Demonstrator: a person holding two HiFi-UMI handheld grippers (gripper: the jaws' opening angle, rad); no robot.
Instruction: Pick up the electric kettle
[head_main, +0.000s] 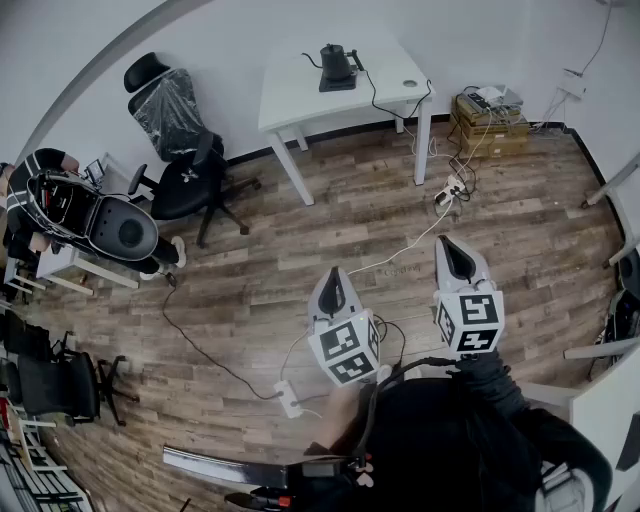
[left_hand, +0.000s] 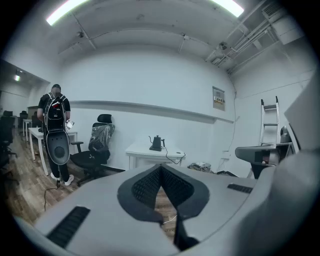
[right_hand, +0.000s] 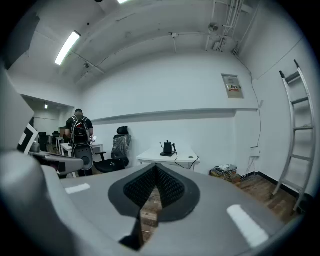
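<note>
A black electric kettle (head_main: 335, 62) with a thin curved spout stands on its dark base on a white table (head_main: 300, 100) against the far wall. The same kettle (left_hand: 156, 143) shows small and distant in the left gripper view, and the kettle (right_hand: 168, 147) likewise in the right gripper view. My left gripper (head_main: 331, 289) and right gripper (head_main: 456, 256) hover side by side over the wood floor, far short of the table. Both are shut with nothing between their jaws; the left gripper (left_hand: 161, 170) and right gripper (right_hand: 156, 169) tips meet.
A black cord runs from the kettle base over the table edge to a power strip (head_main: 446, 190). A black office chair (head_main: 180, 150) stands left of the table. A person (head_main: 60, 205) with a backpack stands at far left. Cardboard boxes (head_main: 490, 125) sit right of the table. A ladder (right_hand: 300, 140) leans at right.
</note>
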